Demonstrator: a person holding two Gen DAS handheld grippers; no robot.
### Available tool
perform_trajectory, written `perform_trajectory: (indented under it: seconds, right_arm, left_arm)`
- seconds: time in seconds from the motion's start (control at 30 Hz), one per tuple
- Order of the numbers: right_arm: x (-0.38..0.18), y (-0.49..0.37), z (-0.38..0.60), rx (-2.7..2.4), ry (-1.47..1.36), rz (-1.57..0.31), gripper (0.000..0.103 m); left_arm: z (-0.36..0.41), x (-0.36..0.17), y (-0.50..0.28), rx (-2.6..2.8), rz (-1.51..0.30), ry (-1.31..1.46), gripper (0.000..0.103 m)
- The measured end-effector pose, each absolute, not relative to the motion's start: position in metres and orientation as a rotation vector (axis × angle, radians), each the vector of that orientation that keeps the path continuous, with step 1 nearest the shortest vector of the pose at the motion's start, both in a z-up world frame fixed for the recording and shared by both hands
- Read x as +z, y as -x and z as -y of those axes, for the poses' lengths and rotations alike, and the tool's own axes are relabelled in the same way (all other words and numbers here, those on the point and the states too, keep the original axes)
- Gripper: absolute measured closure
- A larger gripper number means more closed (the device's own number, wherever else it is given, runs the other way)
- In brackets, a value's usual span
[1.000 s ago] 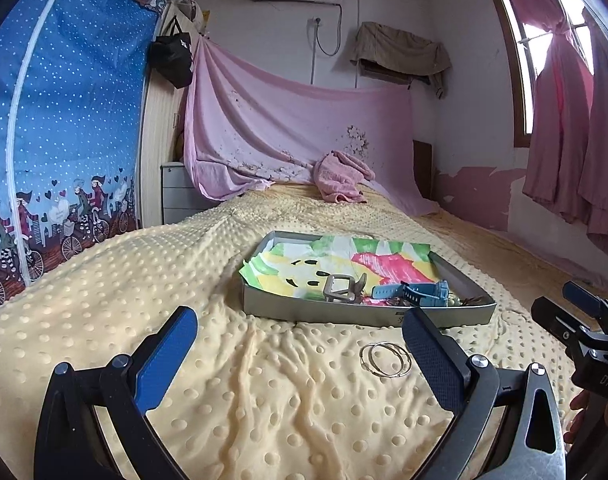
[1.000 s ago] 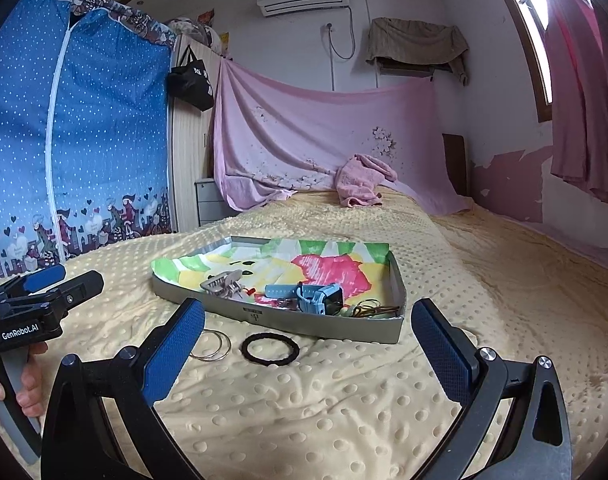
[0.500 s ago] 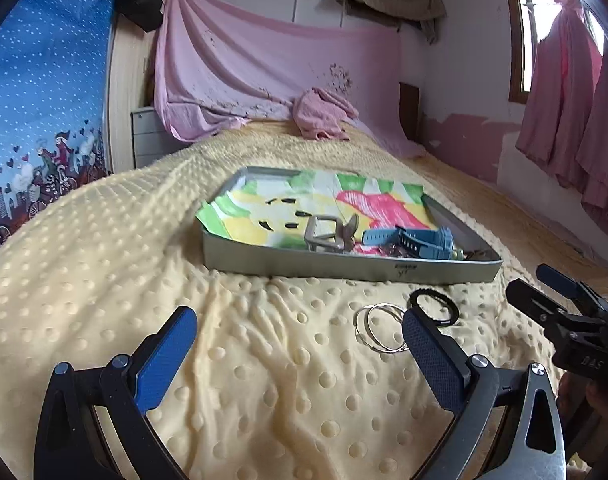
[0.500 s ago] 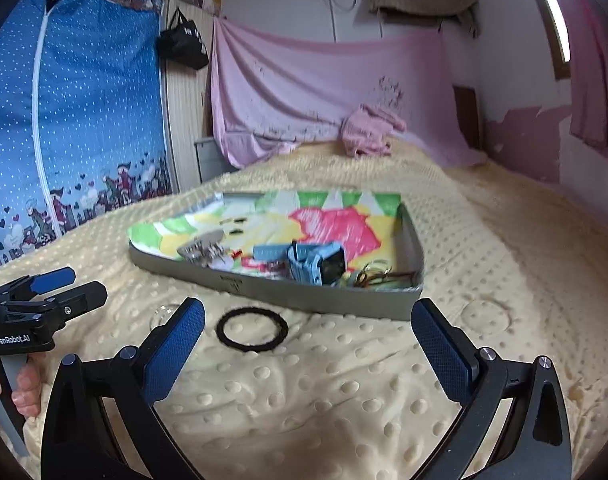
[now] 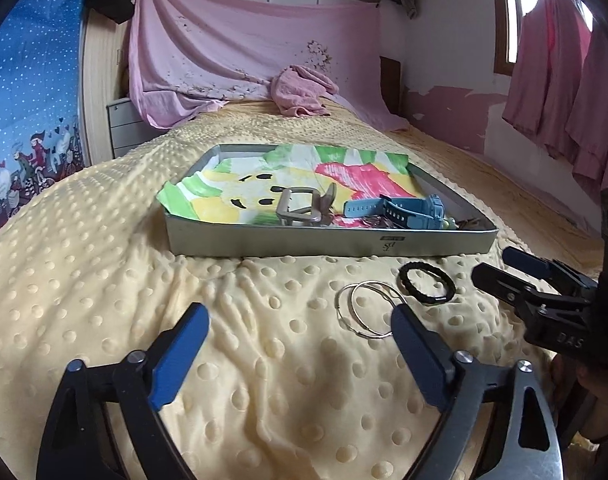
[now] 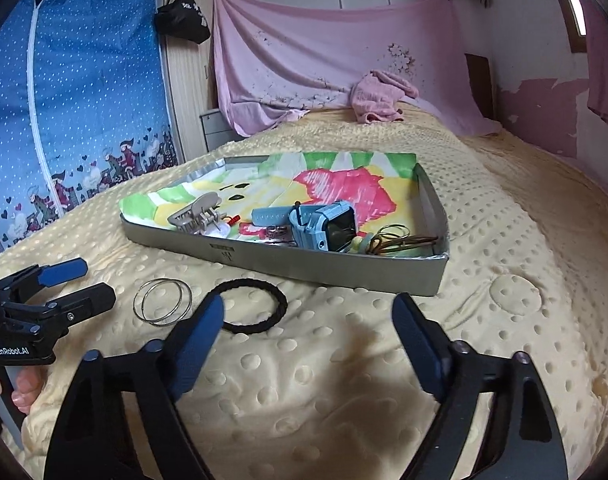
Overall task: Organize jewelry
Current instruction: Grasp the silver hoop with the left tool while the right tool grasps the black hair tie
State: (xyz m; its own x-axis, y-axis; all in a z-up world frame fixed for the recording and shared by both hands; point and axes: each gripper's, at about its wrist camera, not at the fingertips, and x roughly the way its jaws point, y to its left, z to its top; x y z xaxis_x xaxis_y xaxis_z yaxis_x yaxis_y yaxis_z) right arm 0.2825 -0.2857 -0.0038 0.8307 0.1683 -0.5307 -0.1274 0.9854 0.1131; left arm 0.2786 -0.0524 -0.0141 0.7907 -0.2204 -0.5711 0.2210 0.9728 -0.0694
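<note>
- We hold the left gripper (image 5: 300, 344) low over the bed (image 5: 104, 280), jaws closing with only blanket between them; the thin metal bangles (image 5: 365, 314) lie just ahead, touching its right finger's tip in this view.
- Our right gripper (image 6: 307, 326) is closing too and grasps nothing; the black hair tie (image 6: 250, 306) sits just in front of its left finger.
- Two loose pieces, one gripper near each: we judge the plan is a piece per hand.
- The bangles look like two or three fine silver hoops overlapping flat, side by side with the hair tie and just apart from it; both rest on the bed just short of the tray's near wall.
- The grey tray (image 5: 327, 242) looks to be the home for everything. Its floor is lined with a bright green, yellow and pink paper (image 6: 335, 184).
- Already in there: a beige claw clip (image 6: 198, 212) toward the left, a blue watch (image 6: 323, 226) in the middle, and thin gold-brown rings (image 6: 395, 236) tangled in the right corner.
- The hair tie is a ribbed, matt loop and should pinch easily; the bangles are thin, lie flush on soft dimpled fabric, and may slip or separate.
- Neither loose piece is lifted yet, so we reckon the tidy-up is partway along.
</note>
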Motion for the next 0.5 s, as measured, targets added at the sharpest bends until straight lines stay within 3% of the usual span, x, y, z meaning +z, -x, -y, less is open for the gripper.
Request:
perform_trajectory:
  seconds: [0.07,0.17,0.37,0.5]
  right_arm:
    - [-0.005,-0.287,0.284,0.166,-0.066,-0.581,0.038]
    - [-0.007,-0.292,0.283,0.181,-0.062,-0.598,0.045]
    - [-0.010,-0.301,0.277,0.219,-0.044,-0.634,0.052]
    - [-0.014,-0.308,0.272,0.246,-0.033,-0.665,0.055]
  left_arm:
    - [0.053,-0.014,-0.280,-0.246,-0.618,-0.001,0.021]
    - [0.055,-0.015,-0.283,-0.267,-0.627,0.000,0.031]
    - [0.065,-0.018,-0.288,-0.321,-0.653,-0.023,0.049]
    - [0.071,-0.020,-0.294,-0.368,-0.675,-0.014,0.056]
